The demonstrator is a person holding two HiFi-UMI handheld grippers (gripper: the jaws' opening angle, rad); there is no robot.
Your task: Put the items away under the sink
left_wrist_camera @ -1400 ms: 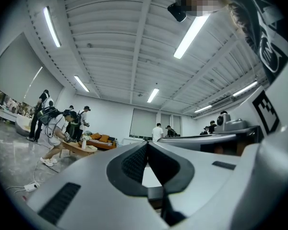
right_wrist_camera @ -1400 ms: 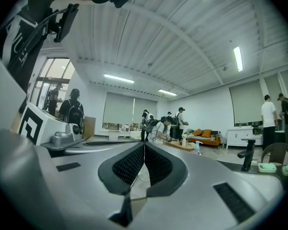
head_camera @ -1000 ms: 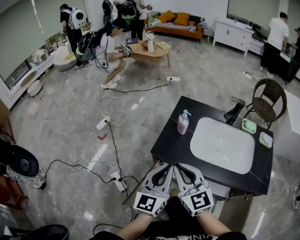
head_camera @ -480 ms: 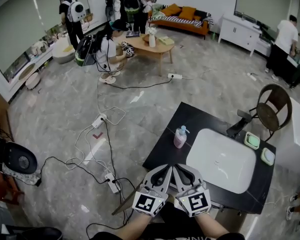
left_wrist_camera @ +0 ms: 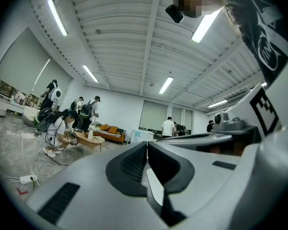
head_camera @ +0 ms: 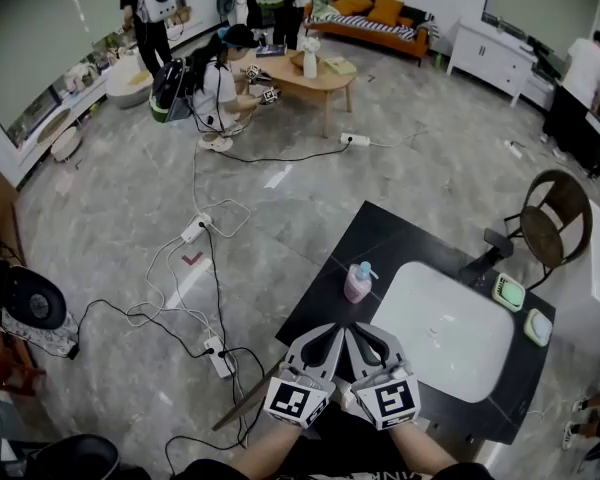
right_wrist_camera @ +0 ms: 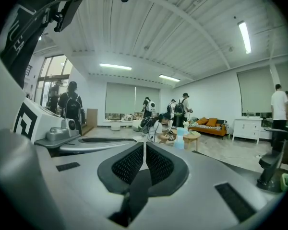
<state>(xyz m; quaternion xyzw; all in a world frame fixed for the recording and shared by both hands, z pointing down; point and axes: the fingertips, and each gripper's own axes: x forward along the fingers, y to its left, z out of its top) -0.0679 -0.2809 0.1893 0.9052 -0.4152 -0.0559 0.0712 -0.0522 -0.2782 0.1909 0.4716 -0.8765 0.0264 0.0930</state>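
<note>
A black counter (head_camera: pixel 390 243) holds a white sink basin (head_camera: pixel 450 343) with a black faucet (head_camera: pixel 490 249) at its far side. On the counter left of the basin stands a pink soap bottle (head_camera: pixel 358 282). Two green soap dishes (head_camera: pixel 507 291) lie at the right of the basin. My left gripper (head_camera: pixel 331 332) and right gripper (head_camera: pixel 360 332) are side by side at the counter's near-left edge, just short of the bottle. Both are shut and empty, as the left gripper view (left_wrist_camera: pixel 147 145) and the right gripper view (right_wrist_camera: pixel 144 145) show.
Cables and power strips (head_camera: pixel 217 357) trail over the floor to the left. A brown board (head_camera: pixel 242 408) sticks out below the counter's near corner. A round chair (head_camera: pixel 550 218) stands behind the counter. Several people gather round a low table (head_camera: pixel 315 76) far off.
Both grippers have moved forward together, and the soap bottle and counter now lie closer to their tips. The jaws stay shut and empty.
</note>
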